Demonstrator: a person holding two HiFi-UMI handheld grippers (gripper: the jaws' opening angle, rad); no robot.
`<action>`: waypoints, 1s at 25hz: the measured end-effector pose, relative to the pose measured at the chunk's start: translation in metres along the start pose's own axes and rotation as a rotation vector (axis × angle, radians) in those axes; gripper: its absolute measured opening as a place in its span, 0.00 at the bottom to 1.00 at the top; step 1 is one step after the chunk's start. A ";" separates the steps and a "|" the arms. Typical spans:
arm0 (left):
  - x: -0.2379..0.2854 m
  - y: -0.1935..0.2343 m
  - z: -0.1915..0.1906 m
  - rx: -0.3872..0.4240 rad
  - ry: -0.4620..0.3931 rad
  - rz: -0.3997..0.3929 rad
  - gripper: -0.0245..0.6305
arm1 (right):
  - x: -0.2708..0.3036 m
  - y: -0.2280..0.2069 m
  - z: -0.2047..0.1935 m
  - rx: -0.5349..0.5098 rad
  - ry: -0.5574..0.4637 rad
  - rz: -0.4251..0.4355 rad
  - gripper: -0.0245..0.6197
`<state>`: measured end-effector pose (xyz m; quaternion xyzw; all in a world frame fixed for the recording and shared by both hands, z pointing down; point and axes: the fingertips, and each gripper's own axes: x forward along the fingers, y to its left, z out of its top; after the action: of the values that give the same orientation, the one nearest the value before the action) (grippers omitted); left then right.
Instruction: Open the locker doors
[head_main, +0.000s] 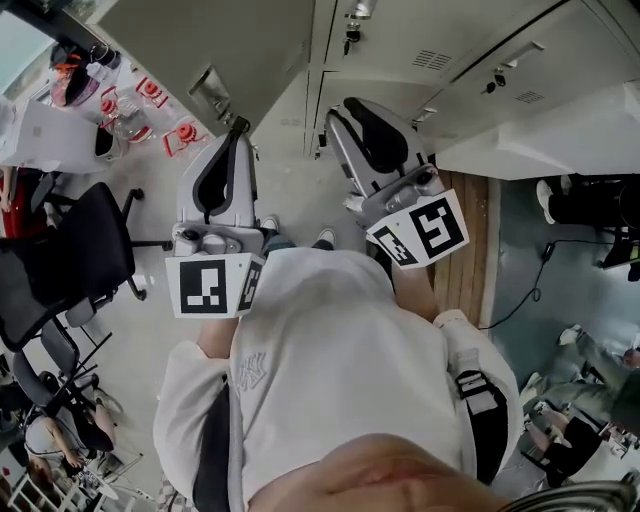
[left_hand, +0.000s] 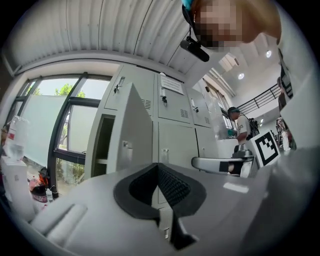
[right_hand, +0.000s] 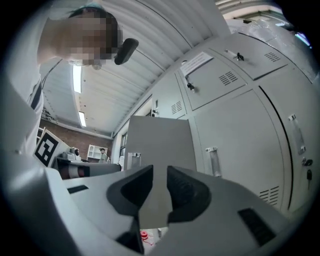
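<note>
Grey lockers stand in front of me. One locker door at the left hangs open, and it also shows as the open door and the open door. Another open door juts out at the right. The closed doors between them carry small handles. My left gripper points at the lockers below the left open door; its pads meet, with nothing held. My right gripper hovers near a closed door's edge. A narrow gap parts the right gripper jaws, and nothing sits between them.
Black office chairs stand at the left by a table with bottles and red items. A wooden strip and a cable lie on the floor at the right. A person stands far off.
</note>
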<state>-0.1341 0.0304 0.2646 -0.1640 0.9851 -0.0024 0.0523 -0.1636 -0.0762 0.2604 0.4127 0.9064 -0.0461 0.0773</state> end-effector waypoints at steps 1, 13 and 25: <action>0.005 -0.011 -0.001 -0.008 0.002 -0.013 0.03 | -0.003 -0.007 0.002 -0.009 -0.001 -0.007 0.17; 0.083 -0.059 -0.020 -0.024 0.045 -0.143 0.03 | 0.052 -0.100 0.006 -0.092 0.003 -0.137 0.14; 0.115 -0.044 -0.035 -0.057 0.086 -0.170 0.04 | 0.115 -0.153 -0.031 -0.078 0.086 -0.207 0.15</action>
<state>-0.2319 -0.0488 0.2887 -0.2480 0.9686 0.0141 0.0052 -0.3564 -0.0869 0.2740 0.3151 0.9478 -0.0009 0.0489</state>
